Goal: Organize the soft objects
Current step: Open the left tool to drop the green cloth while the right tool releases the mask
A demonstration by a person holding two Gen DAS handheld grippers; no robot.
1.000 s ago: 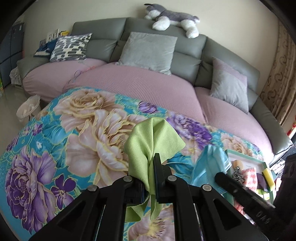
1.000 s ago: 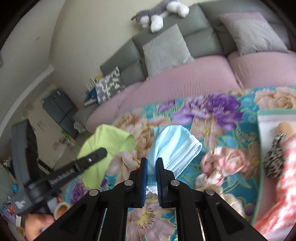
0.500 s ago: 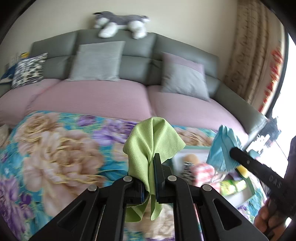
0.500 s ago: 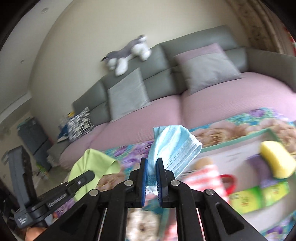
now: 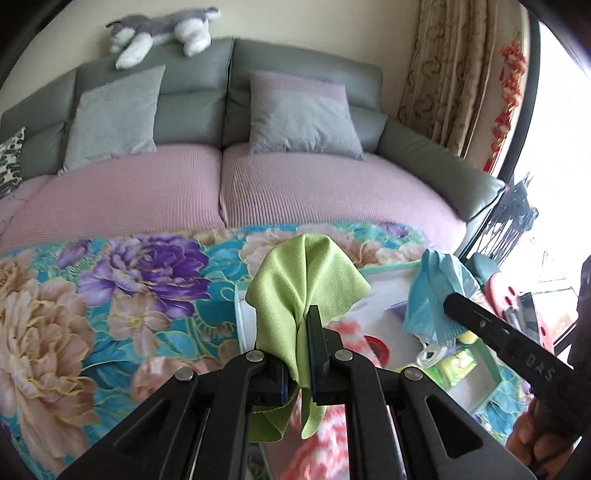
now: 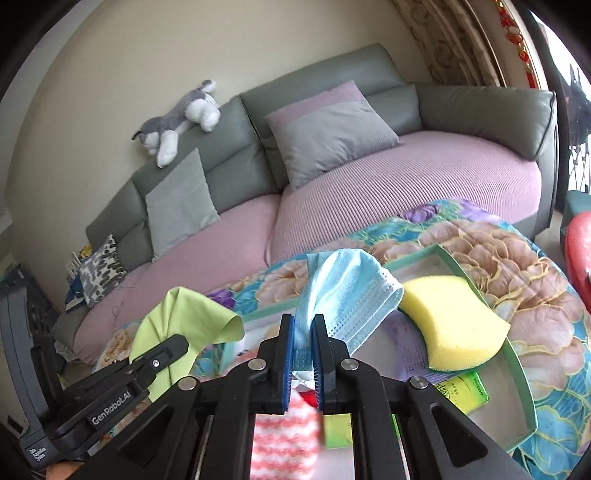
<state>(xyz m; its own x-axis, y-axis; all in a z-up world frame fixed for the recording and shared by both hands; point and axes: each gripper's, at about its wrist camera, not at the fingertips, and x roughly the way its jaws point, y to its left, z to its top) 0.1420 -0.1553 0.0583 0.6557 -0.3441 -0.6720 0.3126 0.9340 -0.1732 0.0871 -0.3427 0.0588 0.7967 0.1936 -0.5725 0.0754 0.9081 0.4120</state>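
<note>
While both sets of tongs are up in the air over the flowery blanket (image 5: 110,295), each one has something soft clamped in it. The left gripper (image 5: 302,354) is pinching a lime green cloth (image 5: 306,273), which bunches up above the jaws with two tails hanging down below them. The right gripper (image 6: 303,354) is squeezed onto a light blue face mask (image 6: 351,291), pleats fanning out up and to the right of the jaws.

Just under and past both of them sits a shallow box with a green rim (image 6: 521,369). In it I count one yellow sponge (image 6: 450,328) near the right side, touching the rim, one green packet (image 6: 461,391) under the sponge, and one pink-and-white striped fuzzy thing (image 6: 284,432), blurry and half hidden behind the fingers, so no idea what it really is. There's a bit of red next to it in the left view, can't make that out either.

Further back is a grey sofa (image 5: 303,70) with pink seat covers: two grey cushions (image 5: 299,114) in plain view, one patterned cushion (image 6: 99,269) cut off at the left edge, and one grey-and-white plush dog (image 5: 162,29) lying along the top of the backrest. A curtain (image 5: 443,74) hangs at the right.
</note>
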